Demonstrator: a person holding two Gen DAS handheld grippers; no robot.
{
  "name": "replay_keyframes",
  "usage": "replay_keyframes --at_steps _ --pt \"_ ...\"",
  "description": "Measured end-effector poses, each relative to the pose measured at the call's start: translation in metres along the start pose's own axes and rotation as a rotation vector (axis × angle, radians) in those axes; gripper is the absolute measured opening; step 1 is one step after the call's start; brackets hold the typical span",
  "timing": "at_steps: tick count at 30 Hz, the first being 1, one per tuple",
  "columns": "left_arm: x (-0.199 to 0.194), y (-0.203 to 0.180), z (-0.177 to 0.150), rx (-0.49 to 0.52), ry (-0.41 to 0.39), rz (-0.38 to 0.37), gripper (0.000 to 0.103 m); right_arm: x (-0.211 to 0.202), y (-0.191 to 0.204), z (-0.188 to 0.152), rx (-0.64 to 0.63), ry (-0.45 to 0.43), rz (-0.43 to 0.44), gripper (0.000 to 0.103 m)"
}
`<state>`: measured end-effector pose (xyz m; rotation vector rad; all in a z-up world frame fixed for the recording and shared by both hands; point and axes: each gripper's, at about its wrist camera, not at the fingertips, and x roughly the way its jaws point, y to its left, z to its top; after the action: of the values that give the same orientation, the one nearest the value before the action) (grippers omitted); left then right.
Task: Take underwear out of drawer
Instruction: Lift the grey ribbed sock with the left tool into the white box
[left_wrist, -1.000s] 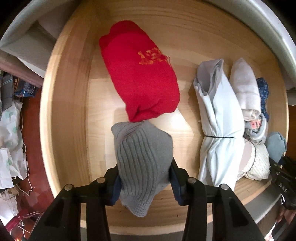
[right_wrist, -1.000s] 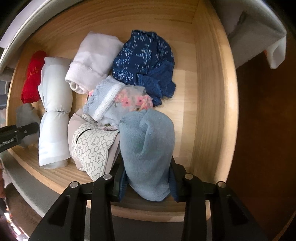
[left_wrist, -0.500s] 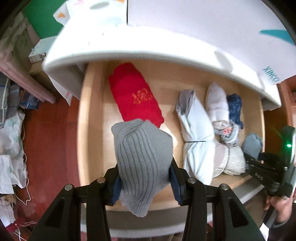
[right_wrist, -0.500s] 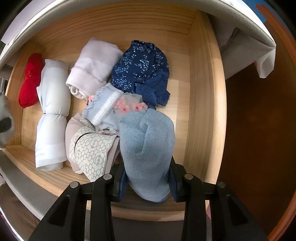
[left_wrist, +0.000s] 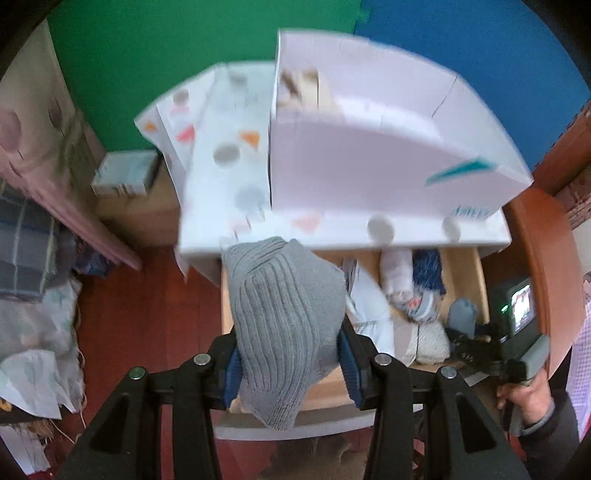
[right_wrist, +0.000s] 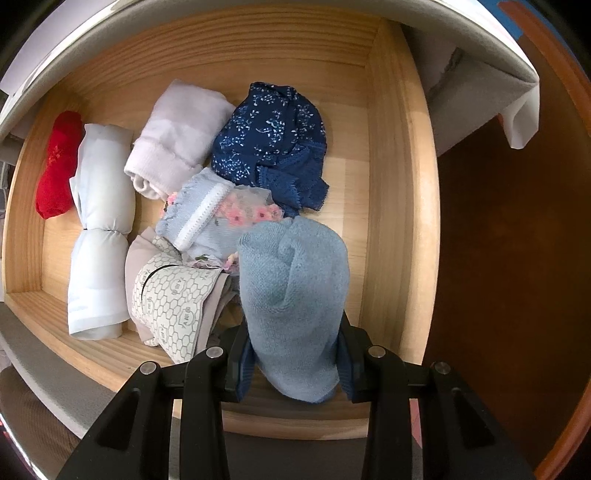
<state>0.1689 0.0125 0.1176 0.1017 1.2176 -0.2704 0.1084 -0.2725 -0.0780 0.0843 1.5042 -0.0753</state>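
The left tongs (left_wrist: 288, 363) are clamped on a grey ribbed knit roll (left_wrist: 284, 321), held above the open pale wooden drawer (right_wrist: 399, 184). The right tongs (right_wrist: 295, 363) are clamped on a light blue knit roll (right_wrist: 295, 295) over the drawer's near right corner. Beside it lies a honeycomb-printed waistband (right_wrist: 173, 302) with small lettering too fine to read. Farther back sit a navy floral lace piece (right_wrist: 273, 140) and a red roll (right_wrist: 57, 162) with orange embroidery.

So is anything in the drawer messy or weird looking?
A bit messy. The dark blue flowered underwear is bunched up, not rolled like the white roll and the red roll. The lacy pair with pink flowers lies half on the honeycomb-print piece. Nothing looks torn or spilled.
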Motion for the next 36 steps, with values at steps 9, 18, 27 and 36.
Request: replay_keyframes --at_steps 9,18,27,36 --pt "-0.060 -0.005 0.056 -0.017 -0.153 0.015 0.045 -0.001 -0.002 0.002 -0.002 0.003 0.001 0.034" --pt "-0.061 -0.033 0.121 -0.001 -0.202 -0.007 0.045 0.000 0.000 0.004 0.000 -0.004 0.000 0.034" --pt "-0.008 -0.049 0.165 -0.009 -0.159 0.021 0.045 0.001 0.006 0.003 0.002 -0.004 0.017 0.034" --pt "0.050 -0.056 0.165 -0.019 -0.026 0.054 0.045 0.004 0.006 0.002 -0.009 -0.003 0.018 0.034"
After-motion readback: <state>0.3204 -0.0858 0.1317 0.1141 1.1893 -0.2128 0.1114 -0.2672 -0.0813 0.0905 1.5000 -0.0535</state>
